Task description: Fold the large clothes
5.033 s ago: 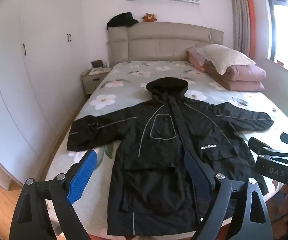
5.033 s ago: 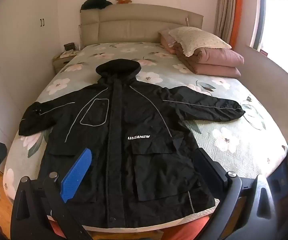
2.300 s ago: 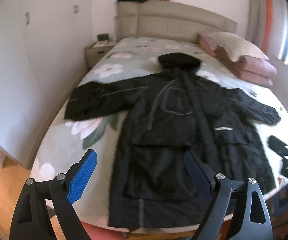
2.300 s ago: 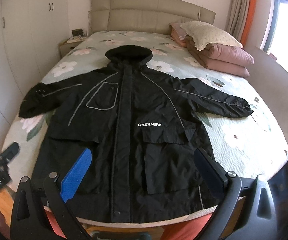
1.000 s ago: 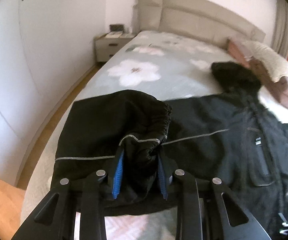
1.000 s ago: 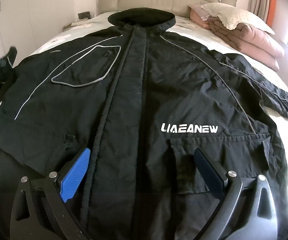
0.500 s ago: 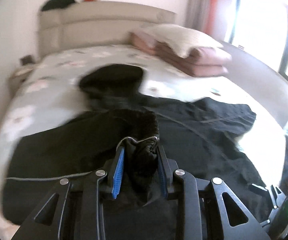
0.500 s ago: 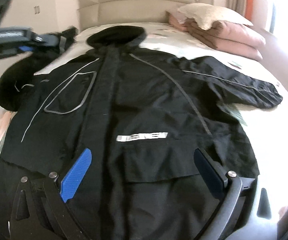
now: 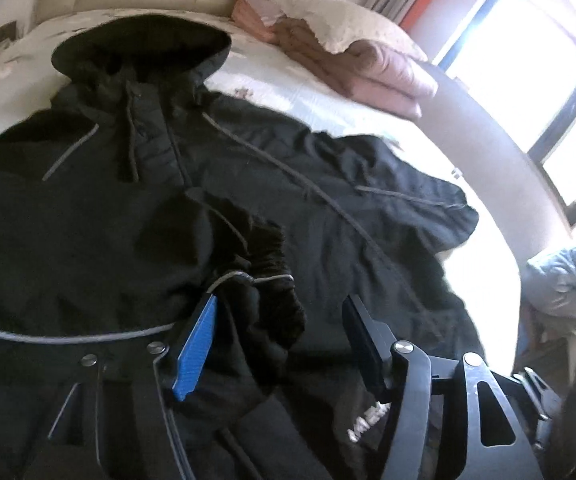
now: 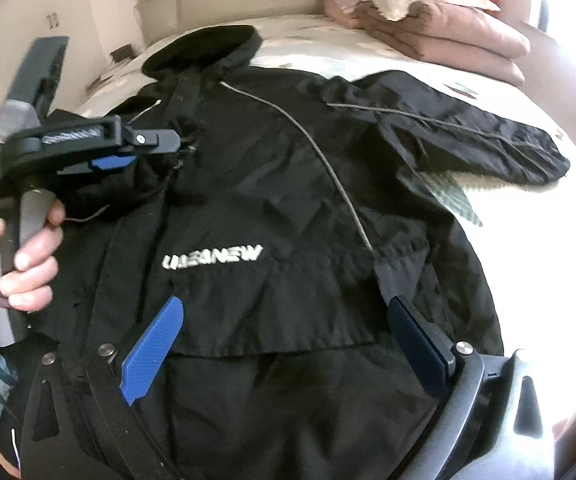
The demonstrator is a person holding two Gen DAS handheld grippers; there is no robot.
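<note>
Coat (image 10: 288, 208) lengthwise on bed (image 10: 528, 264), hood far, sleeve seemingly folded inward

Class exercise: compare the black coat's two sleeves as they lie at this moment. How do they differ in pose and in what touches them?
The near sleeve is folded over the coat's chest, while the far sleeve lies stretched out flat on the bed. The near sleeve's cuff sits bunched between the fingers of the open left gripper; the far sleeve has nothing touching it. Both are black with a thin grey piping line.
</note>
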